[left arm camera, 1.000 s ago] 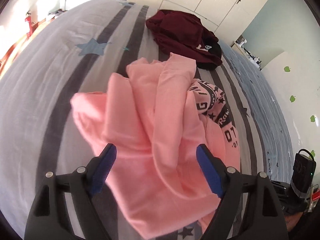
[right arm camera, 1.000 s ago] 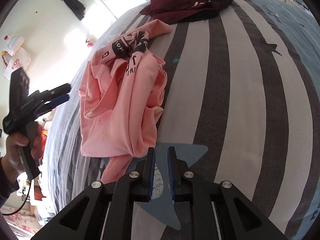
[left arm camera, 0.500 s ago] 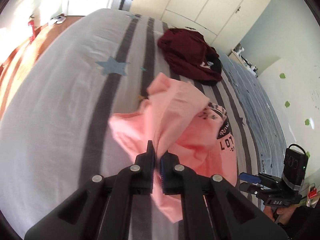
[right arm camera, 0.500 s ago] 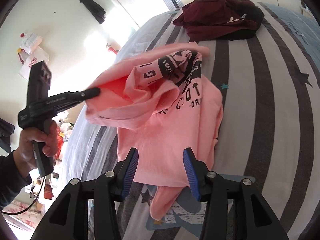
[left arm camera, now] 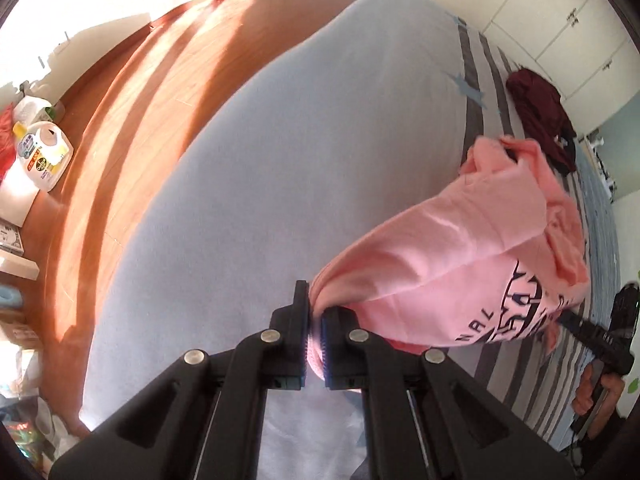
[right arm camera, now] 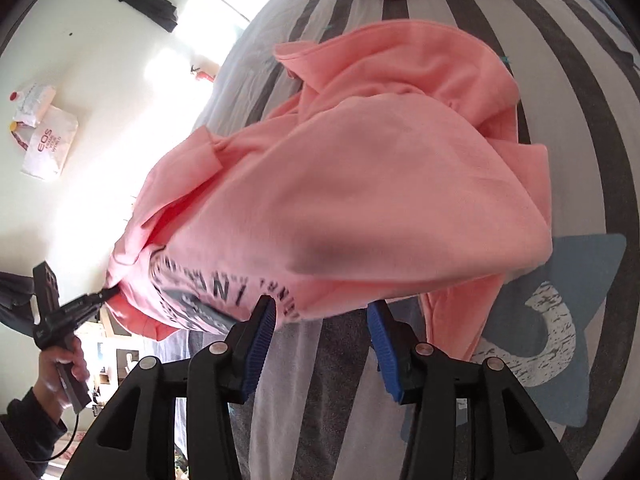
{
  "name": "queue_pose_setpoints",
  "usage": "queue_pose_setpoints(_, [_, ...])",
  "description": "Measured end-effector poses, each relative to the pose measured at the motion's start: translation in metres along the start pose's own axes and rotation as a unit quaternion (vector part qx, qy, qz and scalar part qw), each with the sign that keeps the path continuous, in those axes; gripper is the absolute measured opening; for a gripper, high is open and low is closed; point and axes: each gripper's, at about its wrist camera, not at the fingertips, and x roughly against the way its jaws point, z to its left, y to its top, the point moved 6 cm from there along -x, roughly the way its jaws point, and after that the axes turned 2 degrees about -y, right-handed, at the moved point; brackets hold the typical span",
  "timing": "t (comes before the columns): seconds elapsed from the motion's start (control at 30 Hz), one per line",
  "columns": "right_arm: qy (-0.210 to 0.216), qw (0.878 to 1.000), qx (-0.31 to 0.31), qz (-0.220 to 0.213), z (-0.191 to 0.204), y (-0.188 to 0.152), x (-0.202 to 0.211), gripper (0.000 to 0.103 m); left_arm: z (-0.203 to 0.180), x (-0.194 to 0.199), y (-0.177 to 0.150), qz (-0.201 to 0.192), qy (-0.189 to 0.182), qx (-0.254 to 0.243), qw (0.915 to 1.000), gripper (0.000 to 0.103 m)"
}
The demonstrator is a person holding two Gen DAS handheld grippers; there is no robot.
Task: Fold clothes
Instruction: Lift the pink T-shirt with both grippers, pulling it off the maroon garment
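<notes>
My striped bed point(left arm camera: 280, 168) fills both views, the pink sweatshirt point(right arm camera: 360, 184) hanging mid-frame; only the left view shows the wood floor point(left arm camera: 132, 92) upper left. My left gripper point(left arm camera: 315, 320) pinches its edge; my right gripper point(right arm camera: 322, 320) stands spread, having just opened, beneath the hem

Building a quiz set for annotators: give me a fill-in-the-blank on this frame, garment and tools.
1. The left tool is shut on the ____ sweatshirt.
2. The right tool has its jaws ____, with nothing pinched between them.
3. The sweatshirt is being held above a bed whose cover has grey and white ____.
4. The garment lying farther up the bed is dark ____.

Missing words: pink; open; stripes; red
</notes>
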Motion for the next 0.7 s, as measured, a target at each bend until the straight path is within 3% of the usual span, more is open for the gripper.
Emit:
queue_pose_setpoints(0.13, [-0.027,0.998,-0.044,-0.028,-0.015,0.008,0.002,0.044,-0.027,-0.001,-0.03,0.029,-0.079,-0.035,0.9958,0.004])
queue_pose_setpoints(0.23, [-0.041,0.996,-0.066,-0.043,-0.026,0.013,0.008,0.044,-0.073,0.014,-0.051,0.027,-0.123,-0.123,0.9843,0.006])
queue_pose_setpoints(0.3, [-0.06,0.996,-0.054,-0.046,-0.028,0.013,0.01,0.044,-0.089,0.022,-0.056,0.011,-0.121,-0.146,0.9817,0.015])
queue_pose_setpoints(0.37, [-0.064,0.996,-0.05,-0.049,-0.032,0.014,0.01,0.043,-0.092,0.023,-0.041,-0.017,-0.113,-0.131,0.9848,0.029])
queue_pose_setpoints(0.43, [-0.075,0.995,-0.048,-0.049,-0.037,0.017,0.006,0.027,-0.093,0.02,-0.02,-0.049,-0.093,-0.107,0.9887,0.058])
queue_pose_setpoints(0.47, [-0.077,0.995,-0.048,-0.049,-0.04,0.019,0.004,0.013,-0.092,0.016,-0.007,-0.067,-0.081,-0.097,0.9897,0.063])
queue_pose_setpoints(0.57, [-0.07,0.995,-0.053,-0.056,-0.044,0.026,0.002,0.009,-0.101,0.003,0.026,-0.094,-0.068,-0.099,0.9884,0.071])
queue_pose_setpoints(0.7, [-0.07,0.994,-0.043,-0.068,-0.042,0.028,0.002,0.007,-0.149,-0.044,0.054,-0.054,-0.058,-0.175,0.9814,0.071])
